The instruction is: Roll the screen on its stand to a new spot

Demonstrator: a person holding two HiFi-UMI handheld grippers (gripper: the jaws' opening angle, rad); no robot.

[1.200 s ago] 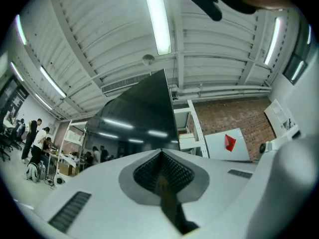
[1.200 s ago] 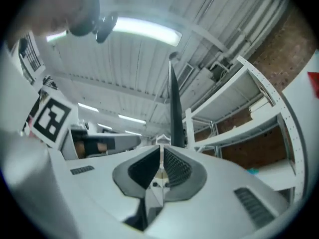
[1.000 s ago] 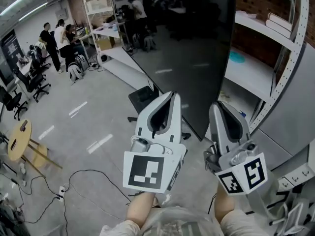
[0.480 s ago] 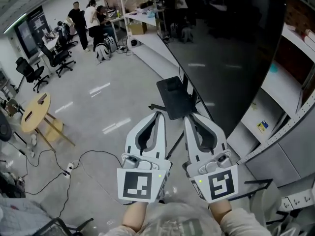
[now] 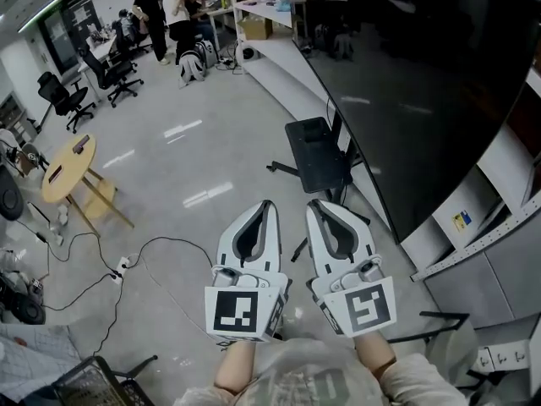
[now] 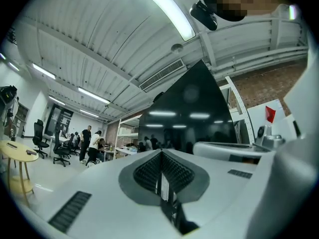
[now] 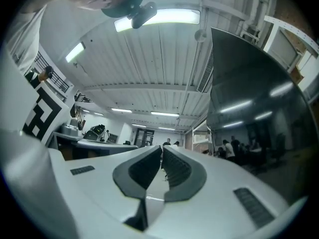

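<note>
The big black screen leans across the upper right of the head view on its stand, whose black shelf and legs reach down to the floor. My left gripper and right gripper are held side by side low in that view, short of the stand and touching nothing. Both are shut with nothing between the jaws. In the left gripper view the screen rises beyond the shut tips. The right gripper view has the screen at its right, past the shut tips.
A round yellow table stands at the left with cables trailing over the floor near it. Office chairs and several people are at the back left. White metal shelving runs behind the screen.
Both grippers have come down and drawn closer together, away from the screen. The stand's black shelf and more of the floor have come into view.
</note>
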